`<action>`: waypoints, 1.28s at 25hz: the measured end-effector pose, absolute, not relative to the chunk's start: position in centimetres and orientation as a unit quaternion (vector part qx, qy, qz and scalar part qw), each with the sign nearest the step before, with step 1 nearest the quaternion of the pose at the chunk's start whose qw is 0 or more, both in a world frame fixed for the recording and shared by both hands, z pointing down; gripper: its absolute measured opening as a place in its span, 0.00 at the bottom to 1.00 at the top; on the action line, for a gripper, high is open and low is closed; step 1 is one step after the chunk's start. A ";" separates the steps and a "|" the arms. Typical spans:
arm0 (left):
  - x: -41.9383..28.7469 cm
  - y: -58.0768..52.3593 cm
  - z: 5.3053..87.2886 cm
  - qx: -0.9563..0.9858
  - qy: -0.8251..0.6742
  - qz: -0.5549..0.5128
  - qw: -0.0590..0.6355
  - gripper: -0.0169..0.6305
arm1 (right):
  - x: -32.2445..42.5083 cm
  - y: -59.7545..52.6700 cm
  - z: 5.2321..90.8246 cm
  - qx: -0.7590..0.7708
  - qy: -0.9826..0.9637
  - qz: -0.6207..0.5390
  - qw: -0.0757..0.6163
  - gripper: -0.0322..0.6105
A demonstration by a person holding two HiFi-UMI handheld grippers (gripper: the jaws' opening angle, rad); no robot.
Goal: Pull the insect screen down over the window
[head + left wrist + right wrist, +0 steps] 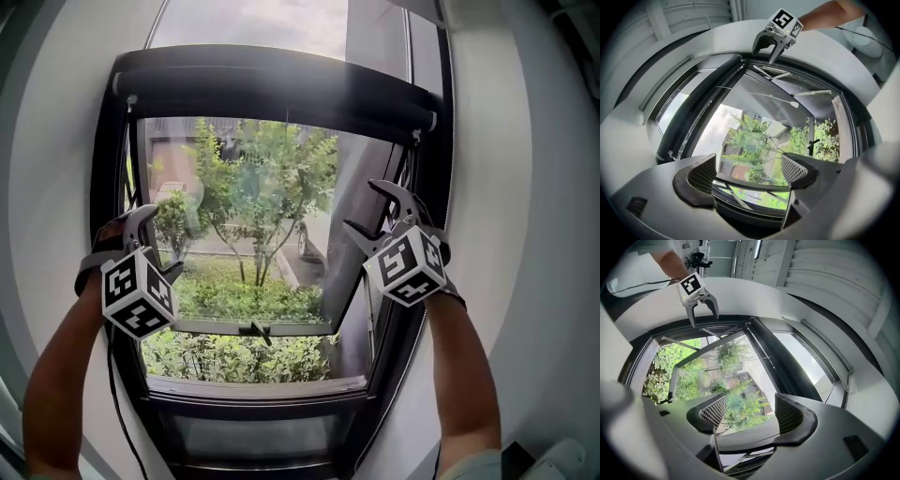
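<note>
While rolled up, insect screen above left gripper and right gripper

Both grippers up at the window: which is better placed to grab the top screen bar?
Right, marginally. The right gripper sits higher, nearer the dark screen bar; the left gripper is lower. Both are open and empty, so either could work.

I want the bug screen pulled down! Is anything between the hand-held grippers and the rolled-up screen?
Nothing visible. The left hand-held gripper and the right hand-held gripper, both open and empty, are held up below the rolled-up insect screen, with only clear space between.
</note>
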State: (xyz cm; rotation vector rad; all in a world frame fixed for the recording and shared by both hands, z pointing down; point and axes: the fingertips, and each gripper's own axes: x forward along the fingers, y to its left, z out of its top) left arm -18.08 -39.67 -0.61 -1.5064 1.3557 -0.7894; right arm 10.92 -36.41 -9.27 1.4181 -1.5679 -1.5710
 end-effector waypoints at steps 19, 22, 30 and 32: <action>-23.4 -43.4 -19.7 -0.487 0.614 -0.342 0.518 0.73 | 19.8 -42.7 -22.6 0.568 -0.462 -0.566 0.377 0.59; -23.7 -44.1 -20.9 -0.481 0.611 -0.352 0.521 0.74 | 20.1 -43.9 -22.6 0.564 -0.448 -0.565 0.402 0.59; -25.3 -47.3 -20.9 -0.455 0.608 -0.410 0.506 0.75 | 20.8 -45.3 -22.4 0.554 -0.438 -0.567 0.423 0.59; -25.6 -48.1 -20.6 -0.454 0.608 -0.420 0.498 0.75 | 21.0 -45.7 -22.3 0.550 -0.436 -0.564 0.434 0.59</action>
